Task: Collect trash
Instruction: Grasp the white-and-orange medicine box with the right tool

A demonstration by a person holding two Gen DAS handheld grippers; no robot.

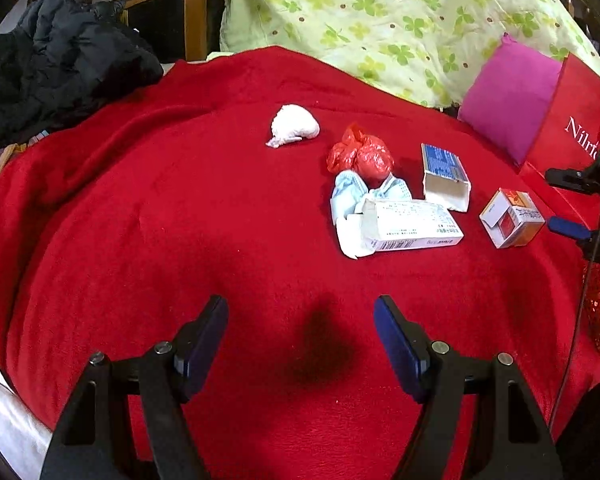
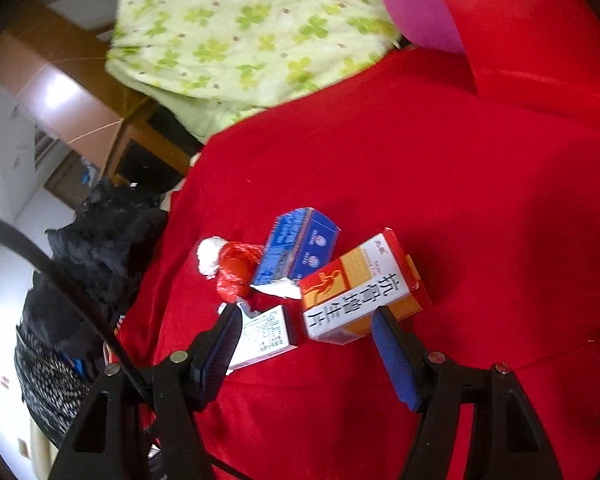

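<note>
**A:** What lies on the red blanket (image 1: 140, 220)?

**B:** Take the crumpled red plastic bag (image 1: 362, 156) as the landmark. A white paper wad (image 1: 294, 126) sits apart from it on its left. A pale blue face mask (image 1: 350, 192) touches its near side, and a long white carton (image 1: 408, 226) lies over the mask. A blue-printed box (image 1: 444, 176) lies just right of the bag, open end toward the camera. Farther right is an orange and white medicine box (image 1: 512, 218).

**A:** And the tools?

**B:** The left gripper (image 1: 300, 336) hangs over bare blanket, well short of the bag, fingers spread wide, holding nothing. The right gripper (image 2: 306, 338) is also spread, empty, its fingers at either side of the medicine box's near end. I cannot tell whether they touch it.
</note>
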